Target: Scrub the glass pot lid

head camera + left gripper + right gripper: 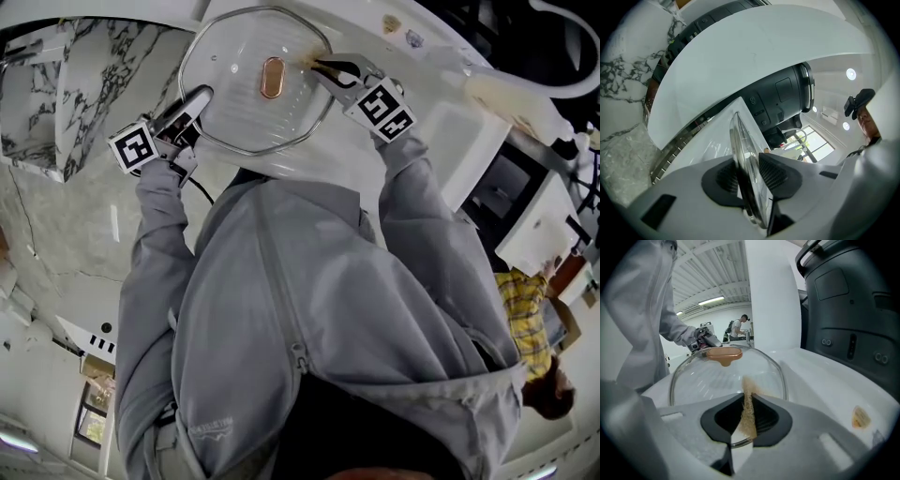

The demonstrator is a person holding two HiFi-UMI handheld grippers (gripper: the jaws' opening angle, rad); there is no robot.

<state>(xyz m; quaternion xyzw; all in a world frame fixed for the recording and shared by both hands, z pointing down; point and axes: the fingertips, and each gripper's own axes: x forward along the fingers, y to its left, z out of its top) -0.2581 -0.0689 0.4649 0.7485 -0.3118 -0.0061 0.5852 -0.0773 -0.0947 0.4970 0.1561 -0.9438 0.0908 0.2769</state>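
Note:
The glass pot lid [246, 111] with a copper-coloured knob [272, 77] lies on the white counter [309, 155]. My left gripper [199, 101] is shut on the lid's left rim; in the left gripper view the rim [739, 140] runs edge-on between the left gripper [750, 176] pads. My right gripper [325, 67] is shut on a thin tan scrub pad [748, 409], whose tip rests on the lid's right edge. In the right gripper view, the lid [717, 380], its knob [724, 354] and the left gripper [707, 340] lie beyond the right gripper [747, 420].
A large black appliance [851, 319] stands on the counter just right of the lid, also in the left gripper view [783, 97]. A small orange mark [860, 417] sits on the counter. Marble wall [56, 94] rises to the left. A person in a yellow shirt [531, 319] stands at right.

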